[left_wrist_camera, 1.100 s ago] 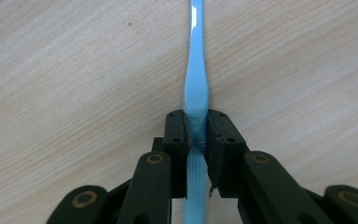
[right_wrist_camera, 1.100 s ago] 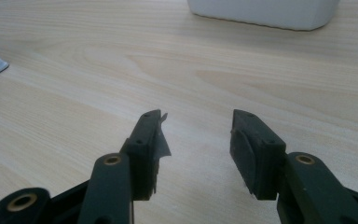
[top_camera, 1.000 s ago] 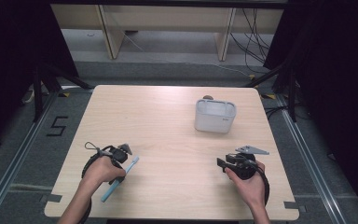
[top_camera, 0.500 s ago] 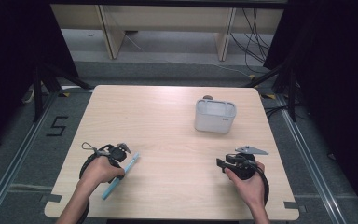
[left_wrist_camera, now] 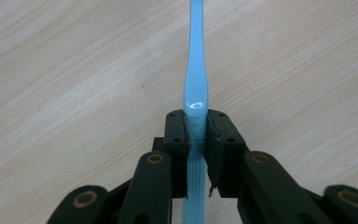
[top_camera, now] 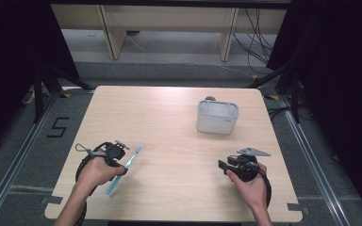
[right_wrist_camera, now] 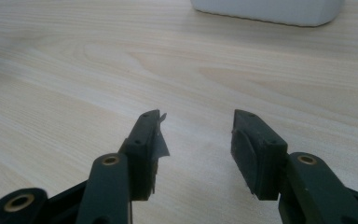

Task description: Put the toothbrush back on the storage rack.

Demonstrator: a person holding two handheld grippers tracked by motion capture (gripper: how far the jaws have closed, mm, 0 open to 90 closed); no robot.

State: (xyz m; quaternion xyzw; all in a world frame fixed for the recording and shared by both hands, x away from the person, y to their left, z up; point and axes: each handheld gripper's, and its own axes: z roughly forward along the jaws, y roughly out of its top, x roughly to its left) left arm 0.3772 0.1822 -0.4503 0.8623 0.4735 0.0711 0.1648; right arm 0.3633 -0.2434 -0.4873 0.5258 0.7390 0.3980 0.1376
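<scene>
A long light blue plastic handle (top_camera: 114, 184) with a ribbed grip sits in my left gripper (top_camera: 121, 162) at the table's near left. It slants up and away from the hand. In the left gripper view the jaws of that gripper (left_wrist_camera: 196, 123) are shut on the handle (left_wrist_camera: 196, 79) at its ribbed part, and the slim end runs out ahead over the wood. My right gripper (top_camera: 222, 165) rests at the near right, pointing left. Its jaws (right_wrist_camera: 198, 119) stand open with nothing between them.
A white rectangular container (top_camera: 217, 117) stands at the back right of the light wooden table (top_camera: 169, 122); its lower edge (right_wrist_camera: 265, 9) shows in the right gripper view. Dark floor and metal rails surround the table.
My left gripper and the blue handle have shifted slightly away from the table's near edge. The right gripper has stayed in place, still open.
</scene>
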